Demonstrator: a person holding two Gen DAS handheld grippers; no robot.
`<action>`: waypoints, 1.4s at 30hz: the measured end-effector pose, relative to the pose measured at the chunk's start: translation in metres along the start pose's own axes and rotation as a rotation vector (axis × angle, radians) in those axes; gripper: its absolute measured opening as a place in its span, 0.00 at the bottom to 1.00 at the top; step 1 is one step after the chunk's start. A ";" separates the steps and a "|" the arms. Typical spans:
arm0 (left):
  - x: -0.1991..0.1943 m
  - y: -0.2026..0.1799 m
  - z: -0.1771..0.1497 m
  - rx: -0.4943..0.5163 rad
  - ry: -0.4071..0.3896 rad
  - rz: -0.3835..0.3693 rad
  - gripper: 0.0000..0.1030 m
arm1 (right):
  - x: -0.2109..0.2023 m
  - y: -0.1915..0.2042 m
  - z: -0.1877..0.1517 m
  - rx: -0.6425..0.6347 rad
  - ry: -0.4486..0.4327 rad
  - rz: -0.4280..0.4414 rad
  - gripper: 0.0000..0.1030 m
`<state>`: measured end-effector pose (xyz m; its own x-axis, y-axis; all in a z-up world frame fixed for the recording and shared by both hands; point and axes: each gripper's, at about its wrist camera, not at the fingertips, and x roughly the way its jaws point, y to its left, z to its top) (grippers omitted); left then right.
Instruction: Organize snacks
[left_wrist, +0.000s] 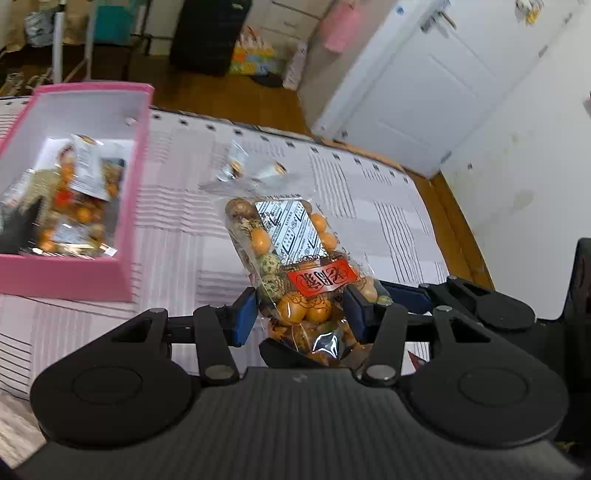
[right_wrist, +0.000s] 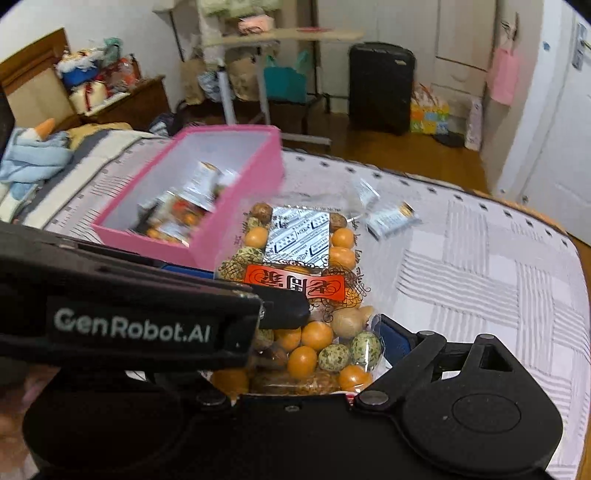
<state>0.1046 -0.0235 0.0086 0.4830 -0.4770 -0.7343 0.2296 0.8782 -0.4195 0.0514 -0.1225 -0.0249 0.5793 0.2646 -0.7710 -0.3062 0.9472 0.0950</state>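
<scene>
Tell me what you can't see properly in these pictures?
- Right hand-held gripper, right wrist view: the left gripper's black body hides its left finger.
- Pink box, left wrist view: cut off by the left edge; snacks inside blurred.
- Small packets on the bed: print too blurred to read.

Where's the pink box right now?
The pink box sits on the bed at far left in the left wrist view, left of the held snack bag.
</scene>
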 end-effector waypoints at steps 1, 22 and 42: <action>-0.005 0.007 0.003 -0.009 -0.013 0.004 0.48 | 0.001 0.005 0.006 -0.007 -0.006 0.014 0.92; -0.034 0.188 0.068 -0.140 -0.104 0.166 0.49 | 0.118 0.104 0.097 -0.075 -0.034 0.312 0.94; -0.019 0.173 0.079 0.026 -0.124 0.360 0.49 | 0.123 0.090 0.094 -0.107 -0.116 0.246 0.94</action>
<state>0.2018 0.1404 -0.0084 0.6352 -0.1315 -0.7611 0.0471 0.9902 -0.1318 0.1657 0.0121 -0.0523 0.5588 0.5088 -0.6549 -0.5225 0.8292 0.1985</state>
